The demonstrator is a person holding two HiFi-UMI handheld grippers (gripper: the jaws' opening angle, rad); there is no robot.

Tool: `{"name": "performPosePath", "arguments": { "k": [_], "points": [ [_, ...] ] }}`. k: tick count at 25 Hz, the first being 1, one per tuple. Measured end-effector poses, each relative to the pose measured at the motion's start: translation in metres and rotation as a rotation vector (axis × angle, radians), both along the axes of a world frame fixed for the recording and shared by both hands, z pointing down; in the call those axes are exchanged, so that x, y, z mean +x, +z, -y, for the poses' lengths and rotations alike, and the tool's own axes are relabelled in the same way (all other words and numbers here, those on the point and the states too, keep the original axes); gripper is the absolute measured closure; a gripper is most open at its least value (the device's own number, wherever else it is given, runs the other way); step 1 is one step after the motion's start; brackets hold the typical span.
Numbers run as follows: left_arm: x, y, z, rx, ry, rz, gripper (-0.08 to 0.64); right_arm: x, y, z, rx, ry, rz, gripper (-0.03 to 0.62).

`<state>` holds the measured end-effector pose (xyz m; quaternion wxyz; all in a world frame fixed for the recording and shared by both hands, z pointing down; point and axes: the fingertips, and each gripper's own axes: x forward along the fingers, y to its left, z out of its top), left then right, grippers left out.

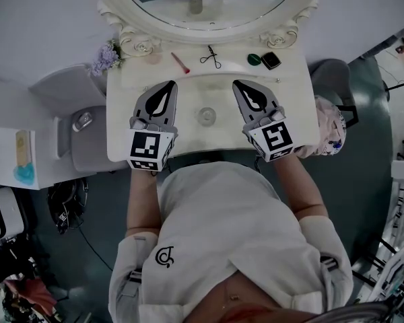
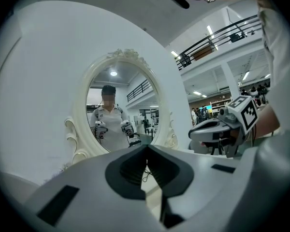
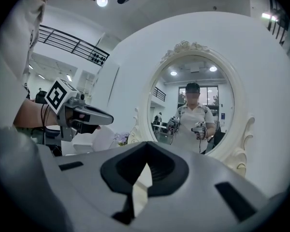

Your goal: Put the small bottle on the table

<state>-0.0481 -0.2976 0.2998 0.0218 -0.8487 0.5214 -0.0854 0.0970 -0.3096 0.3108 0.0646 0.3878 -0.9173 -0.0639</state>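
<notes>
Seen from above in the head view, a small clear bottle [image 1: 206, 116] stands on the white vanity table [image 1: 296, 106], between my two grippers and touched by neither. My left gripper [image 1: 169, 86] hovers over the table to the bottle's left, jaws shut and empty. To the bottle's right my right gripper [image 1: 238, 85] is likewise shut and empty. In the left gripper view the closed jaws [image 2: 146, 150] face the oval mirror [image 2: 118, 105], with the right gripper [image 2: 215, 129] beside them. The right gripper view shows its closed jaws [image 3: 146, 148] and the left gripper [image 3: 82, 114]. Neither gripper view shows the bottle.
At the table's back lie a pink stick [image 1: 180, 62], an eyelash curler [image 1: 211, 57], a green item [image 1: 254, 59] and a black compact [image 1: 271, 60]. Purple flowers [image 1: 106, 58] sit at the back left corner. A grey seat [image 1: 87, 140] stands left, a patterned bag [image 1: 330, 130] right.
</notes>
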Motion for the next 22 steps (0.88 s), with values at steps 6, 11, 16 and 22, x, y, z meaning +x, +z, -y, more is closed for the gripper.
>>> {"name": "performPosePath", "arguments": {
  "k": [6, 11, 16, 22],
  "points": [
    [0.006, 0.001, -0.005, -0.005, 0.01, 0.002, 0.548, 0.006, 0.004, -0.002, -0.015, 0.022, 0.013, 0.589],
    [0.02, -0.005, -0.01, 0.021, 0.062, 0.004, 0.547, 0.01, 0.001, -0.004, 0.0, 0.034, 0.032, 0.589],
    [0.017, -0.002, -0.011, 0.014, 0.045, -0.002, 0.548, 0.011, 0.004, -0.005, -0.009, 0.043, 0.037, 0.589],
    [0.017, -0.001, -0.012, 0.008, 0.04, -0.011, 0.548, 0.015, -0.003, -0.001, -0.005, 0.056, 0.06, 0.589]
  ]
}}
